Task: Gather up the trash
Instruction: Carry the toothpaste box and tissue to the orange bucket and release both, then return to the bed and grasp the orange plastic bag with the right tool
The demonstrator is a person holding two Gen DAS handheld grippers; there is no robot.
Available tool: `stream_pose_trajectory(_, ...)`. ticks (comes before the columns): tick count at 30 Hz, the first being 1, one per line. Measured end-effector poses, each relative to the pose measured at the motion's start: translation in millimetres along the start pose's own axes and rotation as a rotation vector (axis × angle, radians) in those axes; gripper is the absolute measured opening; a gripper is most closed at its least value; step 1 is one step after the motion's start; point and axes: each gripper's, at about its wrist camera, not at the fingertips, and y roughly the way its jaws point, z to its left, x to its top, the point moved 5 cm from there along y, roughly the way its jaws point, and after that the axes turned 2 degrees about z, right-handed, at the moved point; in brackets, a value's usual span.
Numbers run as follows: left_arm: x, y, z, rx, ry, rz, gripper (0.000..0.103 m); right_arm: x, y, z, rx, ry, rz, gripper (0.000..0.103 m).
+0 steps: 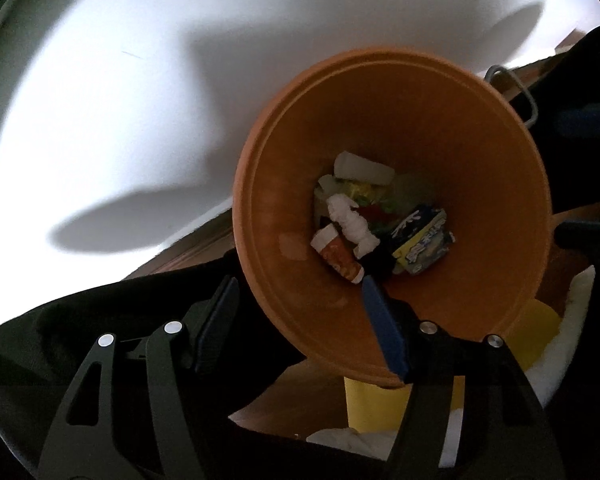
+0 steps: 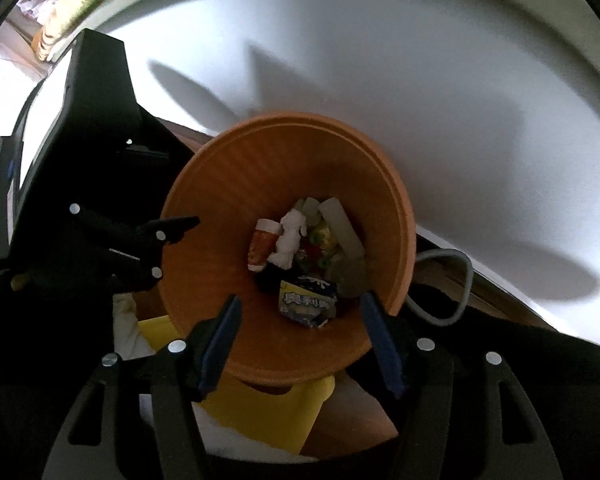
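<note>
Both grippers' fingers (image 1: 384, 328) (image 2: 220, 344) parted, empty, above the orange bin (image 2: 228, 184) of trash.

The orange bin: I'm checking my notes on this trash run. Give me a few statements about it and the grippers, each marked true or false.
1. The orange bin holds trash. True.
2. A blue and yellow packet lies in it. True.
3. The right gripper grips a cup. False: its jaws are open and empty.
4. The bin is blue. False: it is orange.
5. The left gripper is open. True.
</note>
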Motion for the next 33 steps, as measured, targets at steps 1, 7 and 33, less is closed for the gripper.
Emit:
stream_pose_trajectory(1,-1.4,-6.8,-0.9,-0.01,-0.006,-0.008,0.063,-1.9,-5.9,0.9,-0.004,-0.001,-0.01,0.062)
stream_pose_trajectory(7,-8.1,-79.7,15.8,-0.119,-0.05,-0.156,0.063,-12.1,-70.1,2.5,-0.016,-0.015,-0.11,0.063)
stream_pose_trajectory(33,104.7,-228.9,167.2,-0.09,-0.417,-0.695,0.089,357.6,-191.1,-163.8,0.293,0.763,-0.525,0.082)
